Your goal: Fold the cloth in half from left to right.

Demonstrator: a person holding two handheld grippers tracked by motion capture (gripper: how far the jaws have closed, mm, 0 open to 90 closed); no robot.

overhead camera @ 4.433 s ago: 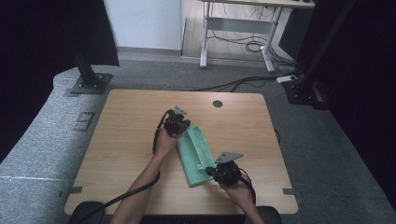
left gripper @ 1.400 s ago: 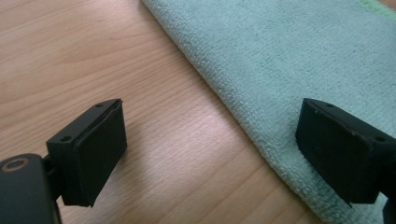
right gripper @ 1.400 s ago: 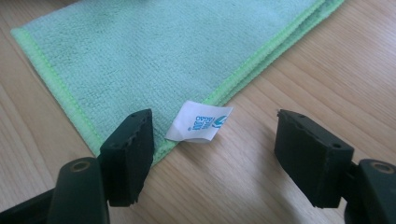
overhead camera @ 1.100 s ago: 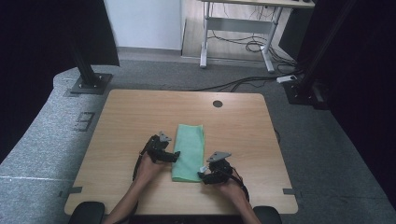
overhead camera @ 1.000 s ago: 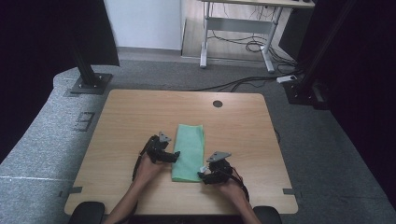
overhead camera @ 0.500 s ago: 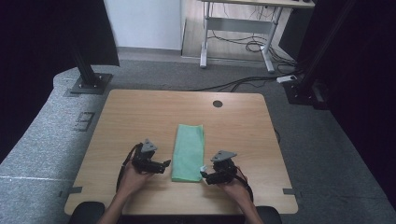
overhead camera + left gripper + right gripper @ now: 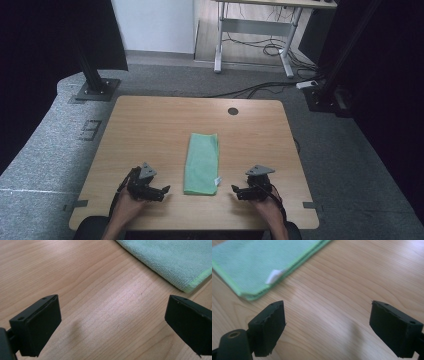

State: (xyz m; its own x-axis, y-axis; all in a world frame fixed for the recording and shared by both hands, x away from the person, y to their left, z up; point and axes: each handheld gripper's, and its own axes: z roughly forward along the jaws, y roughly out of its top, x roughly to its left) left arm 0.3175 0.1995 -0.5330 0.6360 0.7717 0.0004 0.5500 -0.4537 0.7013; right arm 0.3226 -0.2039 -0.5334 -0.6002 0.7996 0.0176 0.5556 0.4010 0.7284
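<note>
Now the cloth (image 7: pixel 202 162), folded, lies mid-table with its long axis running away from the person, flanked at its near end by the left gripper (image 7: pixel 161 190) and right gripper (image 7: pixel 236 191), both spread and empty, about equally near.

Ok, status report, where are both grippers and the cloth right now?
Left gripper open, right gripper open, both empty. Green cloth folded flat on table between them. Nothing in the way.
</note>
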